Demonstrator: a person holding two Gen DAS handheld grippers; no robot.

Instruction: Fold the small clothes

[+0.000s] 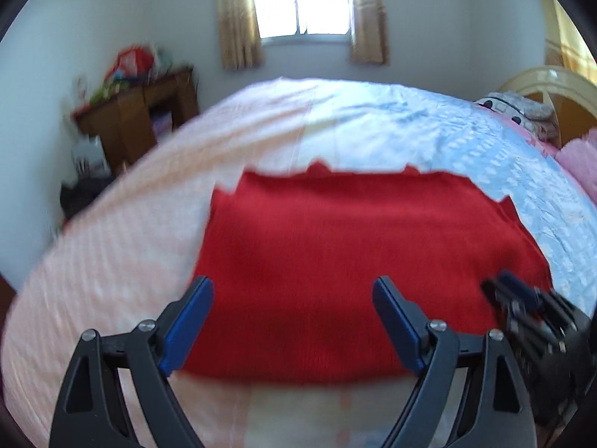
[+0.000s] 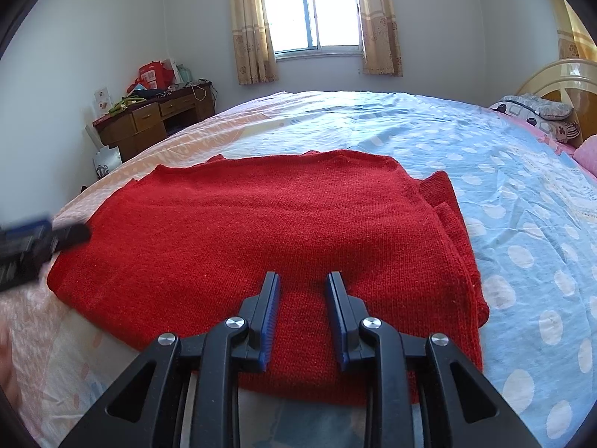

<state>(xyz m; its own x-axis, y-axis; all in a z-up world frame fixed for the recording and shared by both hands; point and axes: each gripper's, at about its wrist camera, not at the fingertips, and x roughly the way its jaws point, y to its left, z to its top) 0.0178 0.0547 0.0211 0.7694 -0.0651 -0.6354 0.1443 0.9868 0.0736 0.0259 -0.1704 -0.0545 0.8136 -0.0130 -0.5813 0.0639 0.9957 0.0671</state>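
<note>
A red knitted sweater (image 2: 261, 231) lies folded flat on the bed, with a sleeve layer showing along its right edge. It also shows in the left wrist view (image 1: 335, 254). My left gripper (image 1: 293, 287) is wide open and empty, just above the sweater's near left part. My right gripper (image 2: 303, 280) is partly open and empty, over the sweater's near edge. The right gripper shows at the right of the left wrist view (image 1: 522, 298). The left gripper shows blurred at the left of the right wrist view (image 2: 44, 239).
The bed (image 2: 503, 194) has a blue dotted and pink sheet. Pillows (image 2: 537, 112) and a headboard (image 2: 559, 74) are at the far right. A wooden desk (image 2: 149, 119) with clutter stands by the left wall. A curtained window (image 2: 313, 11) is behind.
</note>
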